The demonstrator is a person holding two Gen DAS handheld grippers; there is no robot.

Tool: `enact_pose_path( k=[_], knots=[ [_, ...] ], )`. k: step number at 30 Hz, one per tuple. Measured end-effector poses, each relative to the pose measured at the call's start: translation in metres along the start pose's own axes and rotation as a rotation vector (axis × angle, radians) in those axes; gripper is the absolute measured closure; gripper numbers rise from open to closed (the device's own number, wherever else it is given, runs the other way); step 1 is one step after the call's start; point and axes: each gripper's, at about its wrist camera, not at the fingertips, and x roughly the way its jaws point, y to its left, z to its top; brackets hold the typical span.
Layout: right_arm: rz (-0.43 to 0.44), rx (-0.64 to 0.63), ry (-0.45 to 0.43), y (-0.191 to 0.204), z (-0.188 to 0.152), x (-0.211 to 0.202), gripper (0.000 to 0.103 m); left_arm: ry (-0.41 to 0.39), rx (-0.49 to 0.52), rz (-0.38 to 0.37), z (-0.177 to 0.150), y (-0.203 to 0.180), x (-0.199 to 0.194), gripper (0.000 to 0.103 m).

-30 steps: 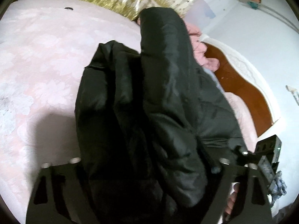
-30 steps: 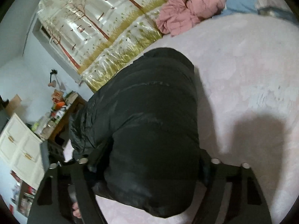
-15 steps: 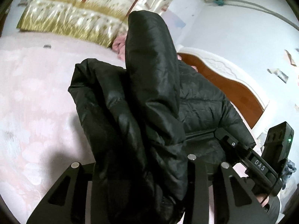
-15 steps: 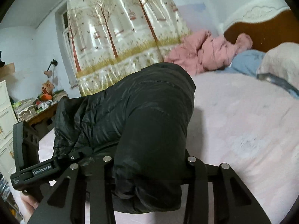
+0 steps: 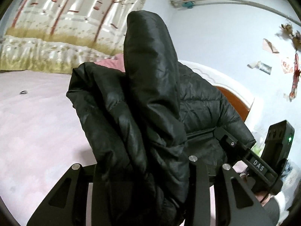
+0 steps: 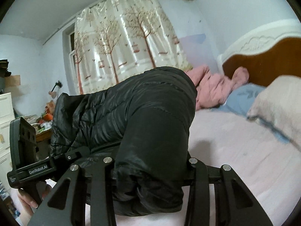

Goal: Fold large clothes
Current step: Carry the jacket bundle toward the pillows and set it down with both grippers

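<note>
A black puffer jacket (image 5: 150, 66) hangs bunched in the air above the pink bed (image 5: 37, 131). In the left wrist view my left gripper (image 5: 146, 162) is shut on a thick fold of it, and a sleeve-like roll stands up between the fingers. The right gripper (image 5: 250, 156) shows at the right edge there, clamped on the same jacket. In the right wrist view my right gripper (image 6: 150, 160) is shut on the jacket (image 6: 150, 103), whose bulk droops over the fingers. The left gripper (image 6: 71, 154) holds the jacket's far side at the lower left. The jacket hides all the pads.
A pink garment (image 6: 212, 88) and a blue cloth (image 6: 242, 98) lie by the brown headboard (image 6: 263, 64), next to a pale pillow (image 6: 278, 101). A tree-print curtain (image 6: 122, 47) hangs behind. White drawers (image 6: 5, 113) and a cluttered desk (image 6: 43, 122) stand at the left.
Both grippers went from wide open around the jacket to shut on it. They then rose, lifting it off the bed, and both views tipped up toward level.
</note>
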Motion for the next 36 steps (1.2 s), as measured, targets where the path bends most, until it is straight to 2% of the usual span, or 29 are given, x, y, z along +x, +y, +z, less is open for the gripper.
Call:
enact_pose_path(
  k=[5,8,11,14,18,21,22,23,24,27,29,31,32,33,34,36],
  knots=[
    [-0.064,0.006,-0.052,-0.041,0.044,0.012,0.060,0.024,0.049,-0.070,0.047,-0.030,0.063,0.067],
    [-0.123,0.034,-0.077,-0.081,0.062,0.031,0.060,0.059,0.058,-0.119,0.068,-0.038,0.127,0.067],
    [-0.202,0.075,-0.089,-0.127,0.071,0.059,0.060,0.086,0.056,-0.155,0.074,-0.038,0.196,0.067],
    [-0.285,0.075,-0.078,-0.177,0.071,0.103,0.060,0.111,0.031,-0.161,0.061,-0.029,0.273,0.068],
    [-0.339,0.060,0.040,-0.251,0.059,0.180,0.060,0.172,-0.053,-0.146,0.024,0.002,0.372,0.068],
    [-0.422,0.043,0.156,-0.303,0.033,0.236,0.059,0.259,-0.038,-0.131,-0.013,0.015,0.447,0.069],
    [-0.464,0.065,0.199,-0.323,0.020,0.252,0.059,0.282,-0.027,-0.150,-0.025,0.018,0.469,0.068],
    [-0.486,0.082,0.219,-0.334,0.015,0.258,0.058,0.297,-0.096,-0.210,-0.029,0.027,0.486,0.068],
    [-0.514,0.099,0.237,-0.347,0.008,0.263,0.058,0.285,-0.146,-0.248,-0.024,0.032,0.492,0.068],
    [-0.517,0.152,0.244,-0.358,0.009,0.260,0.056,0.283,-0.040,-0.176,-0.020,0.015,0.495,0.062],
    [-0.562,0.112,0.265,-0.356,0.007,0.263,0.050,0.285,-0.019,-0.119,-0.022,0.012,0.489,0.048],
    [-0.615,0.061,0.264,-0.347,0.005,0.262,0.030,0.253,-0.013,-0.042,-0.021,0.012,0.474,0.016],
    [-0.633,0.049,0.259,-0.342,0.004,0.259,0.024,0.217,-0.011,0.012,-0.020,0.014,0.461,0.011],
    [-0.667,0.024,0.237,-0.337,0.005,0.252,0.013,0.171,-0.010,0.040,-0.019,0.020,0.448,0.009],
    [-0.690,-0.006,0.198,-0.328,0.006,0.240,0.012,0.133,-0.005,0.036,-0.018,0.020,0.429,0.008],
    [-0.662,-0.018,0.149,-0.313,0.008,0.211,0.012,0.064,0.048,0.062,-0.017,0.017,0.385,0.003]
  ],
)
